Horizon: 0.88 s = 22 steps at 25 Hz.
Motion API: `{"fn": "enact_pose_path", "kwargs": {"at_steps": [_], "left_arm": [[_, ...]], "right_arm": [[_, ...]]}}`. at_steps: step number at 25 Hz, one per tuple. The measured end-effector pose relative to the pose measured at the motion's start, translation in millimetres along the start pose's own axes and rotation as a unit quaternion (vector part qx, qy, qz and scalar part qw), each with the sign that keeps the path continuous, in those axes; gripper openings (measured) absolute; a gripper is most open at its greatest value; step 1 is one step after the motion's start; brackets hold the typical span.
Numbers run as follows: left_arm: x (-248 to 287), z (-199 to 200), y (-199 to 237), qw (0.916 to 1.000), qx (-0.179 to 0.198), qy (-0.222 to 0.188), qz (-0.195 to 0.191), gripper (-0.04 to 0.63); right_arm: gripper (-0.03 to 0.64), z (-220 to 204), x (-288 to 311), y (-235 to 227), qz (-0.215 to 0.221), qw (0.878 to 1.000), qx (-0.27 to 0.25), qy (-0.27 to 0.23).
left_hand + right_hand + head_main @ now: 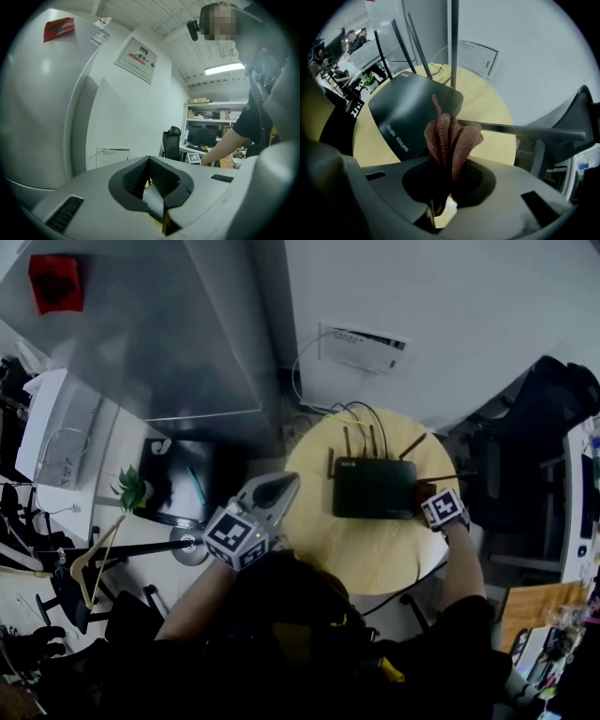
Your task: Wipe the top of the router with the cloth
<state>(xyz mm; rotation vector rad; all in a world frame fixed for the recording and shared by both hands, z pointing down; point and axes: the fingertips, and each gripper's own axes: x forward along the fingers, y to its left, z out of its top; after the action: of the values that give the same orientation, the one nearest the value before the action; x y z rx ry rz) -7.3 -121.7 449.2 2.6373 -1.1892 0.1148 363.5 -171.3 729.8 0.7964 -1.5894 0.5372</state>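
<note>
The fridge (42, 103) fills the space ahead of the left gripper (281, 489) and to its left. A white wall rises beyond it. This gripper is held off the left edge of the table (375, 563) and is tipped upward. Its jaws are pressed together with nothing between them.

The round wooden table lies under and ahead of the right gripper (427, 499). The black router (374, 488) sits flat on the table between the two grippers, near the right one and well apart from the left. In the right gripper view it lies just ahead of the jaws and to their left, with its top bare. Several antennas (453, 42) stand up along the router's far edge. One antenna (525, 129) lies out sideways and crosses just beyond the right jaws.

The right gripper's jaws are clamped on the cloth (452, 138). It is reddish-brown and bunched into upright folds that stick out past the jaw tips toward the router's near corner. Whether the folds touch the router cannot be told.
</note>
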Motion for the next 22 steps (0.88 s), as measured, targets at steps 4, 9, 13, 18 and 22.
{"fn": "enact_pose_path", "kwargs": {"at_steps": [4, 9, 13, 18, 22], "left_arm": [[-7.5, -2.8, 4.7, 0.9999, 0.004, 0.003, 0.014, -0.002], [-12.3, -6.3, 7.8, 0.9997, -0.003, 0.002, 0.023, -0.002], [-8.8, -4.2, 3.4, 0.9999, -0.001, -0.004, 0.012, -0.002], [-5.2, -4.6, -1.7, 0.9999, -0.003, -0.005, -0.010, -0.002], [-3.3, -2.9, -7.9, 0.9996, 0.001, -0.006, -0.028, -0.002]], "right_arm": [[0.066, 8.5, 5.8, 29.4, 0.051, 0.996, -0.077, -0.005], [0.063, -8.1, 5.5, 54.4, 0.083, 0.983, -0.165, 0.011], [0.064, -22.3, 2.5, 63.2, 0.080, 0.983, -0.165, 0.009], [0.064, -33.2, 2.5, 79.5, 0.070, 0.990, -0.119, -0.003], [0.064, -42.3, 0.5, 87.6, 0.055, 0.994, -0.094, -0.004]]}}
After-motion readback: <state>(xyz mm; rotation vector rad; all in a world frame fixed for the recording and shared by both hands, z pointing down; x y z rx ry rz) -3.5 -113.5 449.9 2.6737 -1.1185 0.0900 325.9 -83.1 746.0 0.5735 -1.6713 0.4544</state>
